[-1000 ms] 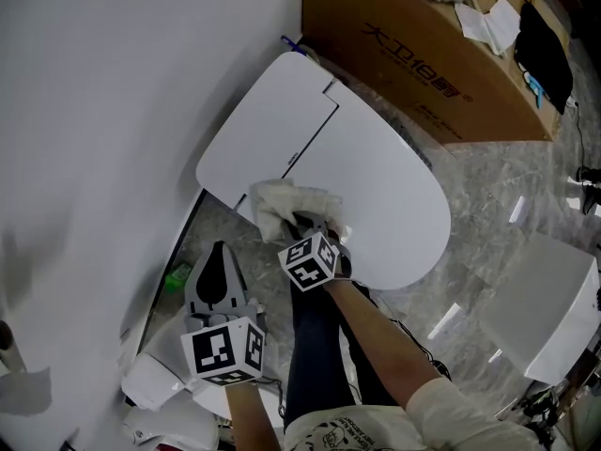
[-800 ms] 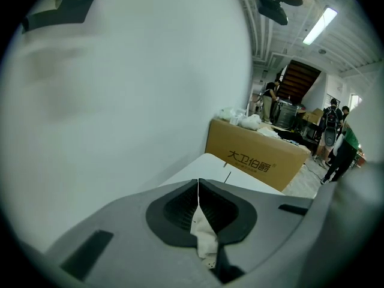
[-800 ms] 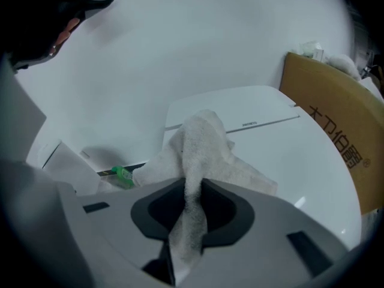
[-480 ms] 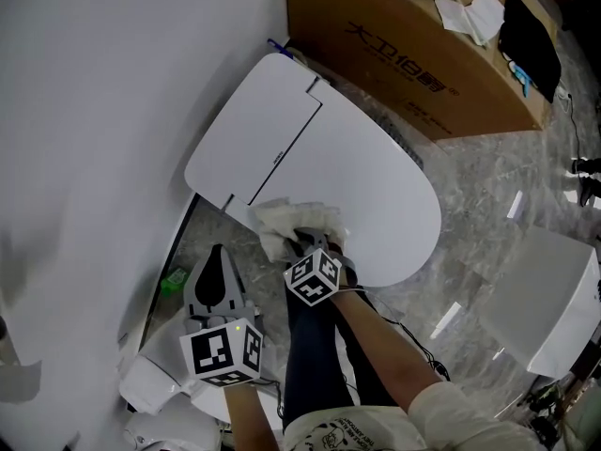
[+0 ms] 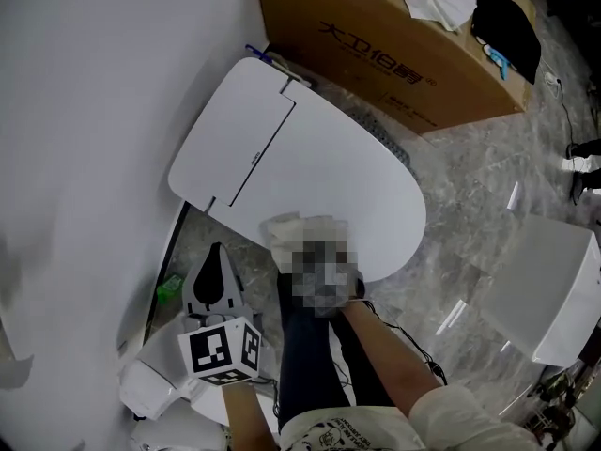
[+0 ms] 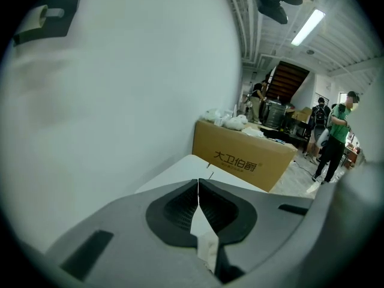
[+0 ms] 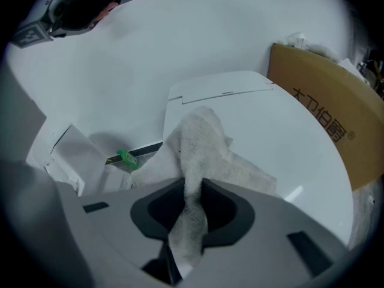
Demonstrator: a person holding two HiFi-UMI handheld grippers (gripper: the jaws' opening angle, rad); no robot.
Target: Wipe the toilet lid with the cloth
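Right claw pinches cloth on toilet lid; clutter atop cardboard box.

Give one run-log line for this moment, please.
right tool: shut on cloth | cloth: on toilet lid, near edge | left tool: shut, empty, off lid

A plain white wall fills the left side and meets a grey marbled floor that carries pale, glossy reflections. A large brown cardboard box with dark printed characters stands close to the wall, with crumpled white papers and a black item on top. A white boxlike unit sits on the floor at the right. A small green object lies at the wall's foot. Farther off, a tube light glows on the ribbed ceiling above a dark staircase, and people stand nearby.
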